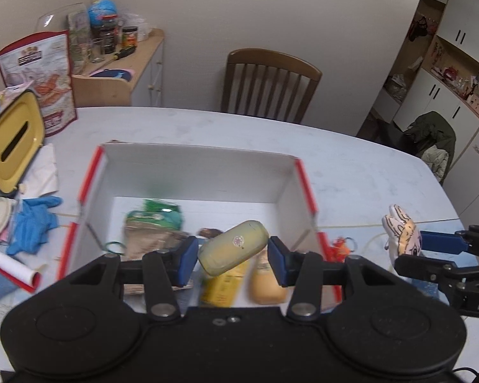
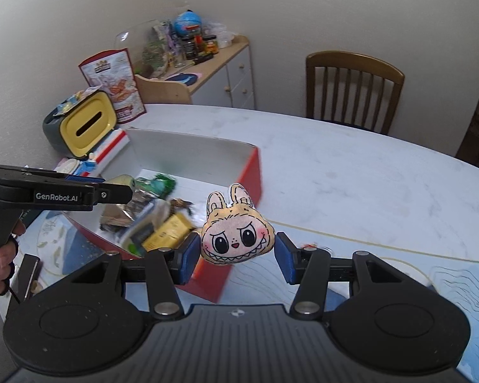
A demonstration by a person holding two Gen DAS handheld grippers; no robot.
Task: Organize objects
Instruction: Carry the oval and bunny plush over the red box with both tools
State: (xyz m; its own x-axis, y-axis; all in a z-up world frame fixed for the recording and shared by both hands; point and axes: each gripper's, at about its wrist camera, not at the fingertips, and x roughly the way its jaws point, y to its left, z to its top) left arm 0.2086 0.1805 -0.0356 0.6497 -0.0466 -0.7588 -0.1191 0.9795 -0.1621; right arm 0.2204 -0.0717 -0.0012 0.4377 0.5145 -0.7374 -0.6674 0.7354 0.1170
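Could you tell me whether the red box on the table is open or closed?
Open: the red box has no lid, and its white inside and contents show.

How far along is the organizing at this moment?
Partly done: packets and a yellow carton already lie in the white-lined red cardboard box. In hand: the left gripper holds a pale yellow oval case above the box; the right gripper holds a cream rabbit-eared plush face. Left: blue gloves beside the box.

Your grippers (image 1: 233, 257) (image 2: 236, 257) are matte black with blue pads (image 1: 186, 257), silver pivot screws and round housings; one side reads "GenRobot.AI" in white.
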